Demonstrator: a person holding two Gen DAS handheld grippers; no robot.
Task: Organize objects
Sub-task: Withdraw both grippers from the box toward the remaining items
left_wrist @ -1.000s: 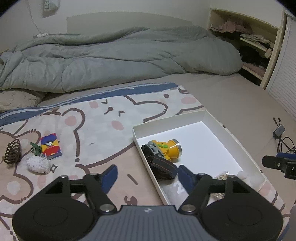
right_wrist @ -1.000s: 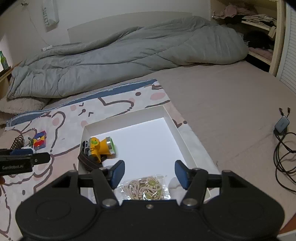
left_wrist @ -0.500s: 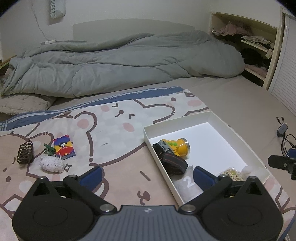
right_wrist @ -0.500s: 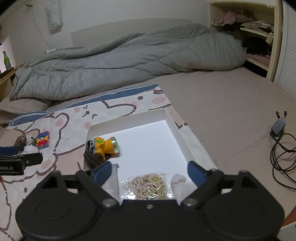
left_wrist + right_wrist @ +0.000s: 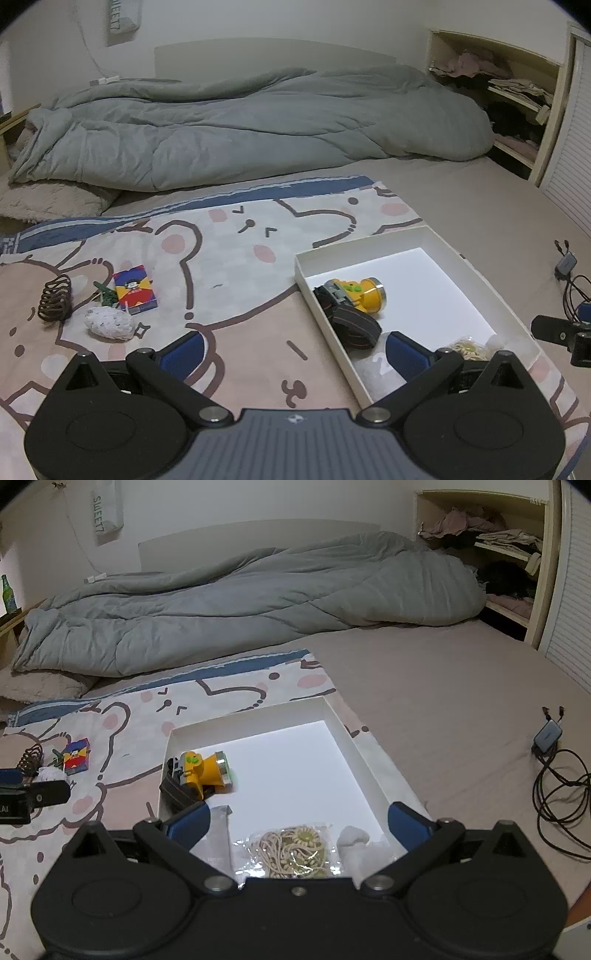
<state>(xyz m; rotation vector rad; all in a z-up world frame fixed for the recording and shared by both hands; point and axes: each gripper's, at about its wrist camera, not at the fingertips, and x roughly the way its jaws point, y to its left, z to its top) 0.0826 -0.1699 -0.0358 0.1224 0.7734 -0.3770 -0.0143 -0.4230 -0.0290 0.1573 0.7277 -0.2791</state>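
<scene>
Both claws hang empty: the left gripper (image 5: 291, 350) is spread wide over the box's (image 5: 476, 275) near corner, and the right gripper (image 5: 295, 821) is opening wider above the bagged cord (image 5: 295, 851). A yellow headlamp (image 5: 205, 770) lies in the box. Out on the blanket (image 5: 236, 258) sit a card pack (image 5: 135, 289), white pouch (image 5: 109, 324) and brown clip (image 5: 55, 302).

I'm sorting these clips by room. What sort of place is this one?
Most likely a bedroom: a rumpled grey duvet lies on a bed, a cartoon bear blanket is spread in front of it, and an open shelf holds folded clothes.
</scene>
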